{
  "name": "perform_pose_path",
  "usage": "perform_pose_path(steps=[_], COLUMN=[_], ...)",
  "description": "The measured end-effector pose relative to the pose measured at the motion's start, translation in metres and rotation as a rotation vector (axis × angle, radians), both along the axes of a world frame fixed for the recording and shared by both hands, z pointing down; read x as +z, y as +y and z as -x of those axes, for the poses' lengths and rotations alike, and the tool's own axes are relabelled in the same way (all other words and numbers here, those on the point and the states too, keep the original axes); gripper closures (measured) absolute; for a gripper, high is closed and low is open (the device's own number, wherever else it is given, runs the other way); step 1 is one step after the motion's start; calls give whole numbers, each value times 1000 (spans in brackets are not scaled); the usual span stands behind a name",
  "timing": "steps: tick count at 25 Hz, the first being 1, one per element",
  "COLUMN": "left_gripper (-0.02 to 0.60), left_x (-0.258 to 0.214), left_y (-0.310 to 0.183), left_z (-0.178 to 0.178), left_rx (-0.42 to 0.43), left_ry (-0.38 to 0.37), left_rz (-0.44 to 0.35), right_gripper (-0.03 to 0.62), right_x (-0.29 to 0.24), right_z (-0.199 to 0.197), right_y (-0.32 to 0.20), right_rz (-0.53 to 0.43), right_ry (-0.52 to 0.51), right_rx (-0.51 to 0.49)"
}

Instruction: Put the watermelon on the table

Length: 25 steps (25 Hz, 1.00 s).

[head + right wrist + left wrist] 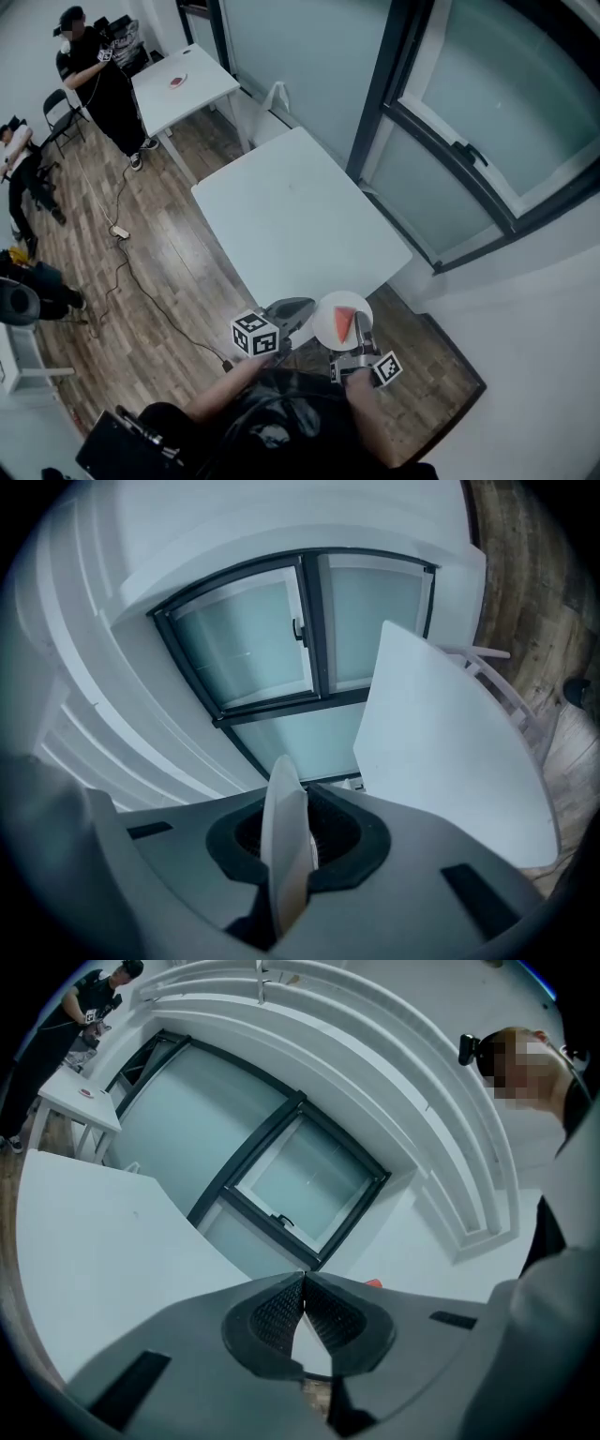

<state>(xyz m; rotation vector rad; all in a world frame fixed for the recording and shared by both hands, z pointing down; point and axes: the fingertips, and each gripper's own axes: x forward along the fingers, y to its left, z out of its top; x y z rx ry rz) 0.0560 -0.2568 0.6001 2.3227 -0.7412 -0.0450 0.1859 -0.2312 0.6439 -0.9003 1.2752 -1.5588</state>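
A red watermelon slice point(347, 324) lies on a small white plate point(330, 315). My right gripper point(362, 330) is shut on the plate's near rim and holds it just off the near corner of the white table point(291, 216). In the right gripper view the plate point(284, 846) stands edge-on between the jaws, with the table point(441, 752) ahead. My left gripper point(298, 309) is beside the plate on its left, shut and empty. In the left gripper view its pads point(281, 1312) meet at the tips, and a bit of the watermelon point(373, 1283) peeks over the right jaw.
A window wall point(469, 141) runs along the table's right side. A second white table point(183, 84) with a red thing point(178, 81) on it stands at the back left. There are a standing person point(94, 75), a chair point(58, 112) and a cable point(141, 281) across the wooden floor.
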Motion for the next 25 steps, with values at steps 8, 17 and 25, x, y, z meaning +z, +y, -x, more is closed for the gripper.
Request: perform_pose_path(steps=[8, 17, 25], left_gripper=[577, 577, 577], left_x=[43, 118, 168], left_y=[-59, -142, -205], left_z=[-23, -37, -52], left_rx=[-28, 44, 114], left_ry=[-24, -57, -174], left_rz=[66, 156, 123], right_gripper=[551, 551, 551], right_x=[40, 142, 207], right_z=[-43, -73, -100], right_y=[-77, -168, -245], right_rz=[2, 60, 163], right_ry=[77, 181, 229], right_rx=[-2, 91, 220])
